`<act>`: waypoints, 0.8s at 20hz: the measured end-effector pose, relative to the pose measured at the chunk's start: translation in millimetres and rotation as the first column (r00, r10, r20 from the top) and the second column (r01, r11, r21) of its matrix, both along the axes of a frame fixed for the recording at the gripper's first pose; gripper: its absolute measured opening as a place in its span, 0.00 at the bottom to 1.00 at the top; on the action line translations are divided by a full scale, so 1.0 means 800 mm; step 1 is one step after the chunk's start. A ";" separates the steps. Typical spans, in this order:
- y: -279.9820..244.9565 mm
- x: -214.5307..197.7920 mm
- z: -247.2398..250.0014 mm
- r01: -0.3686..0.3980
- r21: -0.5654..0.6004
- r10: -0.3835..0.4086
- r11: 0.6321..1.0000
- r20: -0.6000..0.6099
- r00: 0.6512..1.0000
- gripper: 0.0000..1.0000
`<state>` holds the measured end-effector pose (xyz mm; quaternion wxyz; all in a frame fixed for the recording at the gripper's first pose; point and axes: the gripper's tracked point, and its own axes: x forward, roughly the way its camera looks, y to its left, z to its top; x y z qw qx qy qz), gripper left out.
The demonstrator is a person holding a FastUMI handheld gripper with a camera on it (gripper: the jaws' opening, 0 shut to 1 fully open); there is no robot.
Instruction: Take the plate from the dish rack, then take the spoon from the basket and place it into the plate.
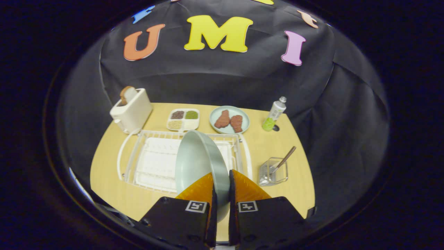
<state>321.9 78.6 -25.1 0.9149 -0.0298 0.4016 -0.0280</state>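
The plate is gripped on its rim by the jaws of the gripper, both fingers pressed against it, and is held on edge, tilted, above the white dish rack. The rack's slots behind the plate are seen bare. Beside the rack, on the side of the right finger, a clear basket is stood on the tabletop, with the spoon leaned inside it, handle up. Open tabletop is seen between rack and basket and beyond the basket. Farther back, a toaster, a divided tray, a plate of meat and a bottle are lined near the far edge.
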 end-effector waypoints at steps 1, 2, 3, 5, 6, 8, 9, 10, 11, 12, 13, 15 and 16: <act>0.005 -0.020 -0.014 -0.037 0.044 0.038 0.998 -0.006 0.999 0.19; 0.008 -0.039 -0.029 -0.065 0.083 0.066 0.994 -0.011 0.998 0.19; 0.011 -0.056 -0.045 -0.085 0.119 0.087 0.989 -0.014 0.996 0.19; 0.007 -0.083 -0.078 -0.096 0.177 0.098 0.979 0.001 0.995 0.19; 0.002 -0.095 -0.096 -0.087 0.199 0.088 0.976 0.003 0.996 0.19; -0.012 -0.115 -0.140 -0.070 0.213 0.075 0.975 -0.016 0.997 0.19; -0.021 -0.124 -0.160 -0.068 0.204 0.075 0.977 -0.026 0.997 0.19; -0.032 -0.131 -0.178 -0.059 0.195 0.067 0.979 -0.037 0.997 0.19; -0.043 -0.136 -0.194 -0.046 0.190 0.055 0.981 -0.041 0.998 0.19; -0.052 -0.139 -0.205 -0.042 0.210 0.051 0.977 -0.037 0.998 0.19; -0.056 -0.142 -0.209 -0.035 0.253 0.045 0.967 -0.034 0.998 0.19; -0.062 -0.149 -0.230 -0.028 0.321 0.046 0.947 -0.048 0.998 0.19; -0.067 -0.147 -0.237 -0.014 0.360 0.036 0.933 -0.052 0.998 0.19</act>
